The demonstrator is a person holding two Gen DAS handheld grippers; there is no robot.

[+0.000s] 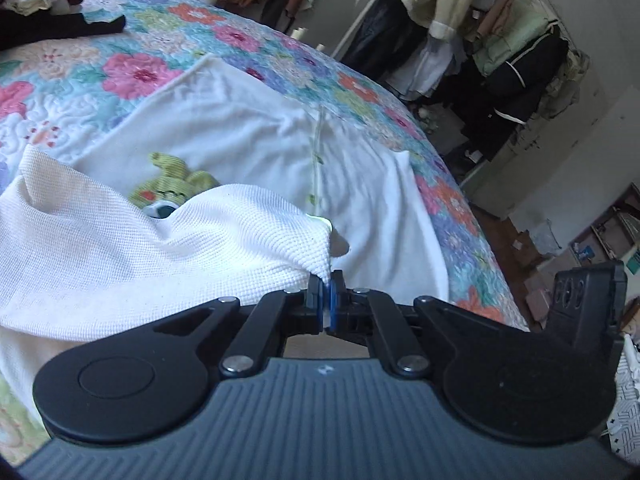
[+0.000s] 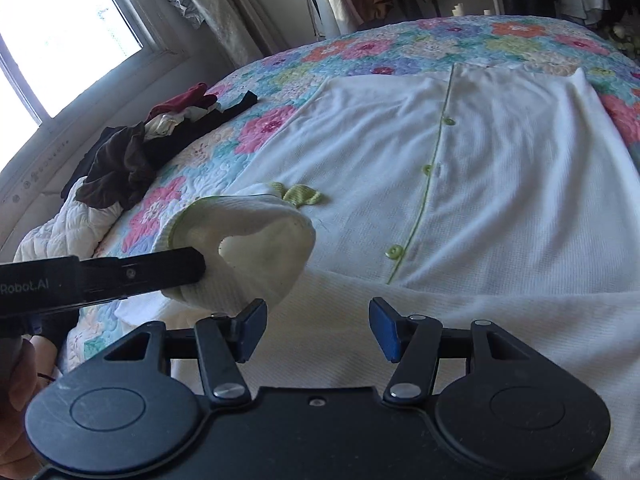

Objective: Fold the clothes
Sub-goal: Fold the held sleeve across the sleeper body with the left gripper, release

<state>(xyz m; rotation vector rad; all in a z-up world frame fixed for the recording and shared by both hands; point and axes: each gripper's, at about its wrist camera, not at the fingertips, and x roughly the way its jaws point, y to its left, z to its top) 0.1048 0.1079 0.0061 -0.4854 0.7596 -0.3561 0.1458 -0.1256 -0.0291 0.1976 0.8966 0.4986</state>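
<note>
Left tool (image 1: 327,280) clamps the cardigan sleeve (image 1: 168,248); right tool (image 2: 318,322) stands apart (idle). Thin pinch may slip, dropping the sleeve.

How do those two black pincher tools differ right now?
The left gripper is shut, pinching the white cardigan's cuff; the right gripper is open and holds nothing. The left lifts fabric; the right hovers above the cardigan. Both share black arms and blue pads.
</note>
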